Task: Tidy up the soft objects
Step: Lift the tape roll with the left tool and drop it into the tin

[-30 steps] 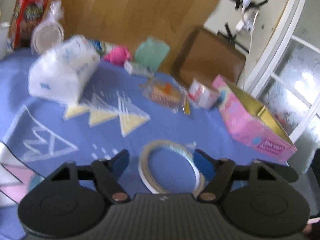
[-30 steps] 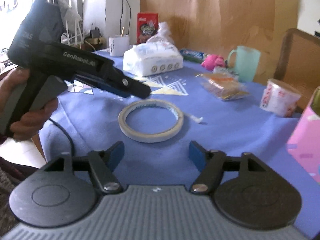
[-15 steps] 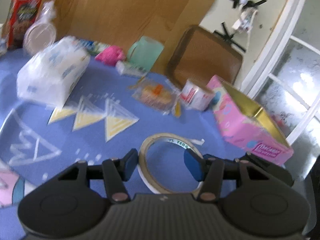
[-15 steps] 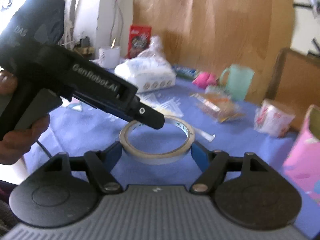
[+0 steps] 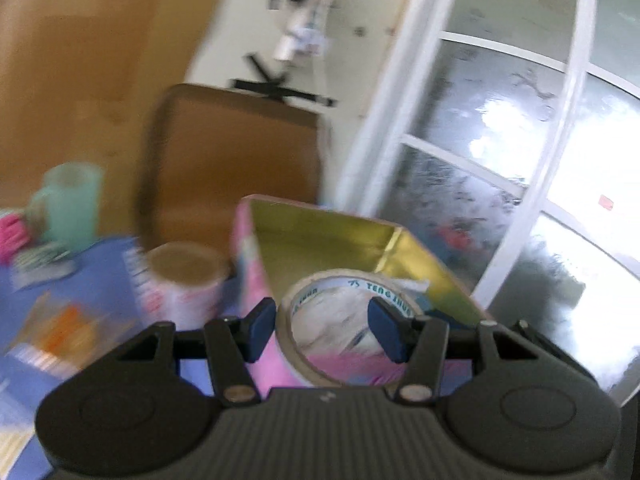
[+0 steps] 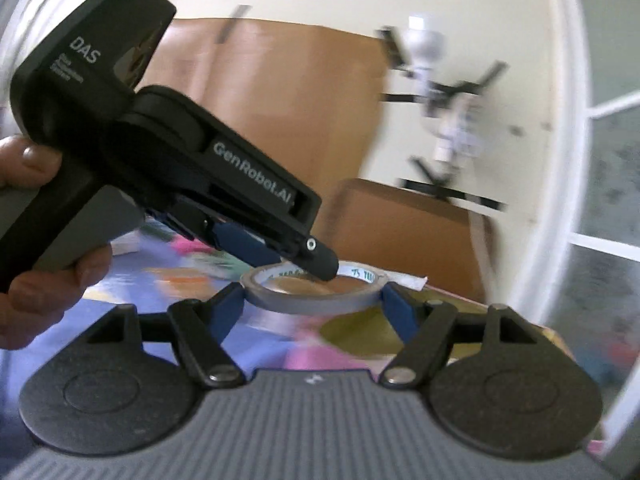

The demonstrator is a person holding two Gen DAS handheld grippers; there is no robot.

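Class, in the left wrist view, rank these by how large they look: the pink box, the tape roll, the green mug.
1. pink box
2. tape roll, though nearness to the camera inflates it
3. green mug, farthest away and blurred

one tape roll (image 5: 316,322), one pink box (image 5: 256,280) with gold lining, one white printed paper roll (image 5: 180,284), one green mug (image 5: 72,204), one pink soft thing (image 5: 12,232) at the left edge, too blurred to name. one clear packet (image 5: 60,332) with orange contents, one flat printed packet (image 5: 40,266) by the mug. one brown chair back (image 5: 232,156). one desk (image 5: 104,276) under blue cloth. two grippers: left gripper (image 6: 288,258), right gripper (image 6: 312,308). one hand (image 6: 36,216) visible.
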